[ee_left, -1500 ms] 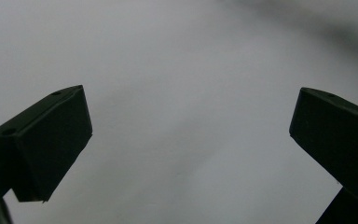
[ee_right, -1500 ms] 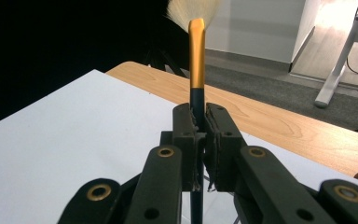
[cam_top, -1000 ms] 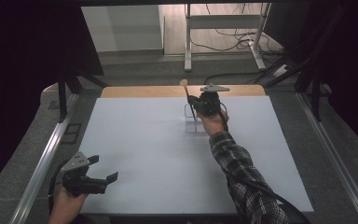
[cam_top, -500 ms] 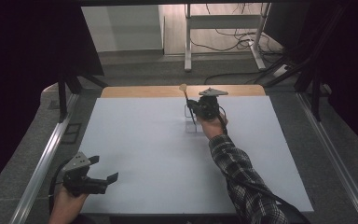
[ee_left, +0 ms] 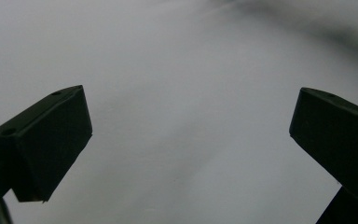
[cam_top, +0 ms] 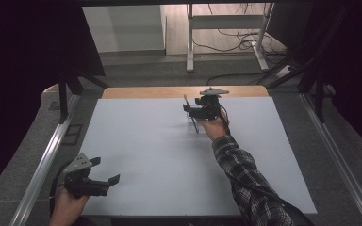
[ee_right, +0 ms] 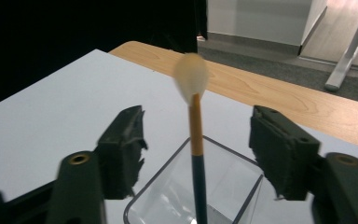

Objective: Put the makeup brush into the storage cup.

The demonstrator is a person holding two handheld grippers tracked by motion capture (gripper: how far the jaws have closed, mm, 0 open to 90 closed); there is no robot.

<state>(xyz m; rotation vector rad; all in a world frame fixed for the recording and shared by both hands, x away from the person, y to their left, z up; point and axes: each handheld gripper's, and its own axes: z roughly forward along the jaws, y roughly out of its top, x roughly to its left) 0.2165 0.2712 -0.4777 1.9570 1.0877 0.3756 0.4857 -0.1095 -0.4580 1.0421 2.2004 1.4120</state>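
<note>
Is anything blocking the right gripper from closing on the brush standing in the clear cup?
Nothing visible. The right gripper is open with its jaws on either side of the brush, which stands in the clear cup. The gap holds just the brush handle.

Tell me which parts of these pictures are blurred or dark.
Right gripper view: the brush tip is soft, the cup rim sharper. Left gripper view: smeared grey, only the tool reads clearly. High view: the table is lit, both sides black.

white tabletop | wooden far edge | grey floor | white desk legs | dark surroundings
</note>
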